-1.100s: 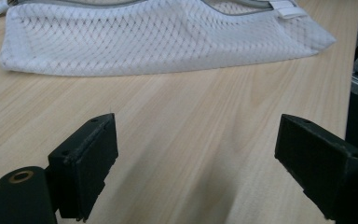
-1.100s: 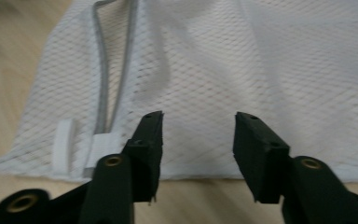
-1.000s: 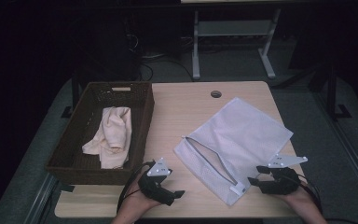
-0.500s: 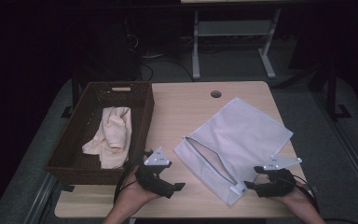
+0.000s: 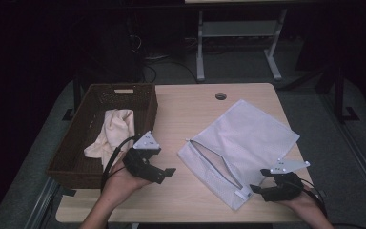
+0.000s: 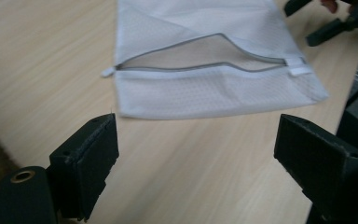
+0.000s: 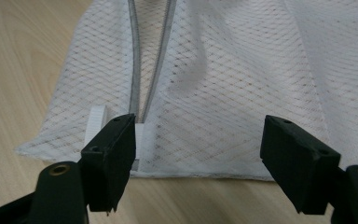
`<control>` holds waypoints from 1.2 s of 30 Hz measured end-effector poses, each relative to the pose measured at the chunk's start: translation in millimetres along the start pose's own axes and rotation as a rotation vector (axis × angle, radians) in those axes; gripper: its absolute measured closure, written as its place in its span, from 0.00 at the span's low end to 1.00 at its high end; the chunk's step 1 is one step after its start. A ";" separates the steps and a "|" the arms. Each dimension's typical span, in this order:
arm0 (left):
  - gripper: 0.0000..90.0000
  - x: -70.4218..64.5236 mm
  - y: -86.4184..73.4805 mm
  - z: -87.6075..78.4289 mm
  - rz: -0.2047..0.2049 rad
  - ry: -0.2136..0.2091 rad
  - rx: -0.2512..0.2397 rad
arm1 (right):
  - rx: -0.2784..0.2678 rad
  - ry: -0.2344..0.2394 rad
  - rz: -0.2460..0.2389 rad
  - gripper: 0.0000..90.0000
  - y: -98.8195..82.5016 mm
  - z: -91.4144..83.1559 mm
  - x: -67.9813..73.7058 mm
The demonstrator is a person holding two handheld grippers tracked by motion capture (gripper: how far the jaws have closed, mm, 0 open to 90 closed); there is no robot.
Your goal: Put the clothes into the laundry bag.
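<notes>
A white mesh laundry bag (image 5: 248, 138) lies flat on the right half of the wooden table (image 5: 186, 109), its grey zipper (image 5: 214, 160) gaping. My right gripper (image 5: 256, 189) rests at the bag's near corner. Its jaws have just been opening and stand open around the zipper's end (image 7: 140, 135), the mesh (image 7: 223, 70) beneath them unpressed. My left gripper (image 5: 167, 172) hangs above the table beside the basket, open and empty. It points across bare wood at the bag (image 6: 214, 88). The right gripper (image 6: 326, 28) shows beyond it. A cream cloth (image 5: 112, 133) lies in the basket.
A dark wicker basket (image 5: 100, 95) takes up the table's left side. A round cable hole (image 5: 220, 96) sits near the far edge. Beyond the table stand the white legs of another desk (image 5: 200, 47) on a dark floor.
My left gripper has lifted off the table and drawn back toward the basket. The right hand has stayed at the bag's corner, its jaws a little wider.
</notes>
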State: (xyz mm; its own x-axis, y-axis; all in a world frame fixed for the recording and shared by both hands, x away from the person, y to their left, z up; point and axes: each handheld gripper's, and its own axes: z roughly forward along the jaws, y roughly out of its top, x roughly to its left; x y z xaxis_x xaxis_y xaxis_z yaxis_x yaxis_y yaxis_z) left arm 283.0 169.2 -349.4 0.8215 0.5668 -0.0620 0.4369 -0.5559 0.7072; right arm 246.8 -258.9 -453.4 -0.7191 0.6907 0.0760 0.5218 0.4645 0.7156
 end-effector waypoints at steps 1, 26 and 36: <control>0.15 0.0 0.0 0.0 0.000 0.000 0.000 | 0.000 0.000 0.000 0.29 0.0 0.0 0.0; 0.14 127.3 -8.5 -57.3 -0.158 0.298 0.057 | -0.002 -0.014 0.016 0.29 -1.2 -1.8 -4.5; 0.12 171.5 -19.0 -42.4 -0.219 0.336 0.103 | 0.006 -0.015 0.020 0.29 -1.7 -1.4 -4.7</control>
State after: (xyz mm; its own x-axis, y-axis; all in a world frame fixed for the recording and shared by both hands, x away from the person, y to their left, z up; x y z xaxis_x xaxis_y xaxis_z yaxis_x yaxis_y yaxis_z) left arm 400.1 302.7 -343.6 0.5474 0.8358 0.0428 0.6362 -0.4488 0.6275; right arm 248.7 -263.8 -454.0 -0.7014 0.7083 0.0797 0.5390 0.4539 0.7095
